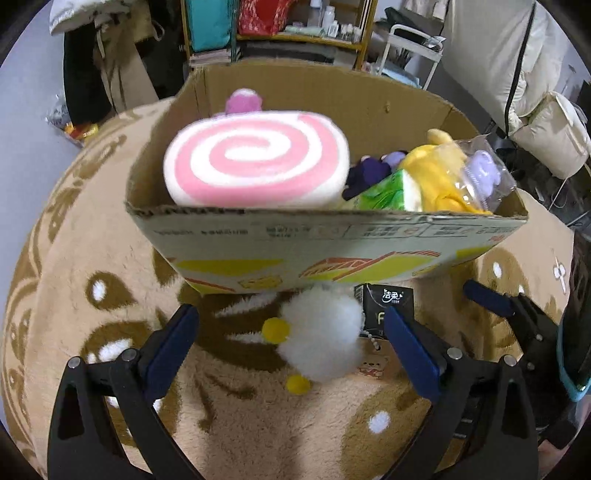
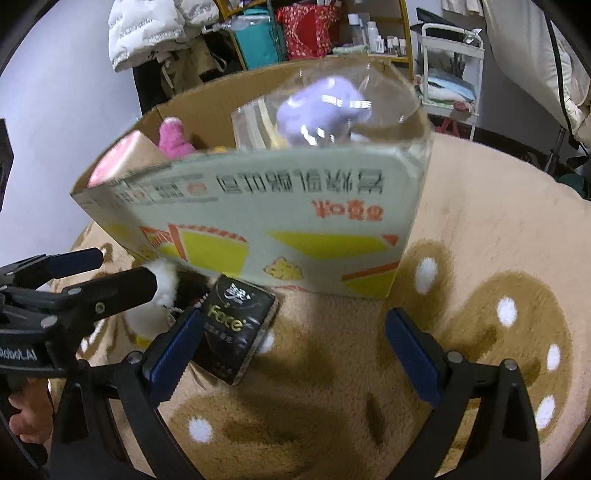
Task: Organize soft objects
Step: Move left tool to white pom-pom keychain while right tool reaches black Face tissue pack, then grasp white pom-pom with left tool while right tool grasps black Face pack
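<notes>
The left gripper (image 1: 291,343), jaws spread, straddles one fluffy white plush with yellow pompoms (image 1: 319,343) on the tan patterned fleece blanket (image 1: 110,258). Beside it lies one black tissue pack (image 2: 236,328), just left of the empty right gripper (image 2: 291,350), also spread wide. Behind stands one open printed cardboard box (image 1: 325,243) holding a pink-and-white spiral roll cushion (image 1: 255,158), a yellow plush (image 1: 436,177), a bagged purple toy (image 2: 321,110) and a magenta plush (image 2: 173,138). Cluttered shelves (image 1: 295,33) line the room.
</notes>
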Demonstrator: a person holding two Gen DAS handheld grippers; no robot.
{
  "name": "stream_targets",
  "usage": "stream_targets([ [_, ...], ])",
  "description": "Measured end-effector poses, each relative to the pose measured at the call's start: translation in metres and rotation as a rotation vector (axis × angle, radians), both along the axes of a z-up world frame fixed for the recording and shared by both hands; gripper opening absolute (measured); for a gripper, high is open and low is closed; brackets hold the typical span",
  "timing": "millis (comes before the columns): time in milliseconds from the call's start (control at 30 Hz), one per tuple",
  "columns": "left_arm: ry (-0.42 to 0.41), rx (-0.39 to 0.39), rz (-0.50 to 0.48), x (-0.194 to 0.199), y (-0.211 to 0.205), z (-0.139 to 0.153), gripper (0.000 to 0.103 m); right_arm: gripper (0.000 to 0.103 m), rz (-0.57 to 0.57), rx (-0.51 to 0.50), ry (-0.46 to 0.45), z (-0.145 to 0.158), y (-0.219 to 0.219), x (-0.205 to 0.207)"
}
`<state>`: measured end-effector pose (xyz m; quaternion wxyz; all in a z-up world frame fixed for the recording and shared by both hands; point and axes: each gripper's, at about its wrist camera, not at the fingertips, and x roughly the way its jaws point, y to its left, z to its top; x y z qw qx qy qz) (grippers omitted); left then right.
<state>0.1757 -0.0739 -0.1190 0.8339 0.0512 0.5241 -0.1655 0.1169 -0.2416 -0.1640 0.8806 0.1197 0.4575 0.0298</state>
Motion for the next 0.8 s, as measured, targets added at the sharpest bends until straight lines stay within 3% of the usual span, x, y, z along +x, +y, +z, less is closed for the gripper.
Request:
stream_targets([
  [100,0.015,0.011,0.008,0.004,0.0,-0.007,0.098,0.103,0.017,-0.01,0.025,-0.008,0.005,0.002],
  [267,0.064,0.03,0.01,0.011,-0.006,-0.023,0.086,0.103,0.033,-0.021,0.017,-0.01,0.011,0.002],
  [400,0.107,-0.007,0.024,0.015,-0.005,-0.031,0.079,0.103,0.036,-0.019,0.017,-0.012,0.013,0.003],
  [633,0.131,-0.056,0.011,0.017,-0.006,-0.037,0.054,0.103,0.047,-0.015,0.015,-0.014,0.012,0.002],
  [800,0.098,-0.037,-0.035,0.004,-0.02,-0.03,0.036,0.103,0.068,-0.014,0.004,-0.011,0.019,0.002],
])
